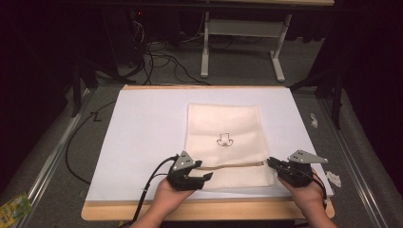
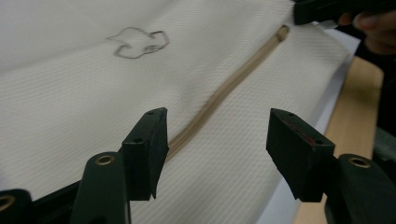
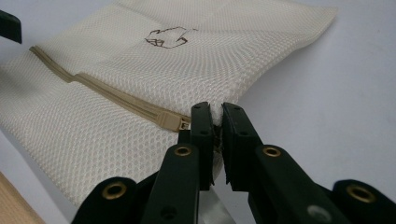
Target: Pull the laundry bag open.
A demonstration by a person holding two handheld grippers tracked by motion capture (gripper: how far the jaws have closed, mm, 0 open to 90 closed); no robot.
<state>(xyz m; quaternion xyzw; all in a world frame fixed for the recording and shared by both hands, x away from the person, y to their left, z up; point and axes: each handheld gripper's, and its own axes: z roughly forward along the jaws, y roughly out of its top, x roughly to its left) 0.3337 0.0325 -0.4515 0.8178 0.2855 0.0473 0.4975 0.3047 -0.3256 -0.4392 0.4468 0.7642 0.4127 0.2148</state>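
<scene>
Mesh bag (image 1: 223, 137) lies flat on the white sheet (image 1: 142, 137) that covers the table (image 1: 109, 211), its near end toward me and its tan zipper (image 1: 230, 166) running across that end. A small dark logo (image 1: 224, 139) sits on the middle of the bag. My right tool (image 1: 271, 163) is clenched on the bag's right edge, just beside the zipper's slider (image 3: 172, 122); the right gripper view has the mesh pinched between the two black jaws. My left tool (image 1: 207, 176) is released: its jaws stand apart over the left part of the zipper, one on each side of the tan line in the left gripper view, and nothing is pressed between them. I judge the job to be working the zipper, with the right tool anchoring the cloth while the left goes for a hold. Several things could go wrong from here. If the left tool closes too low, it may catch only loose mesh beside the zipper, and the cloth would bunch instead of tensioning. If I pull the two tools apart unevenly, the thin pinch on the right could slip off the hem, since it holds little material. Dragging could also slide the whole bag and wrinkle the sheet. Cables and table legs (image 1: 205, 42) stand well beyond.
</scene>
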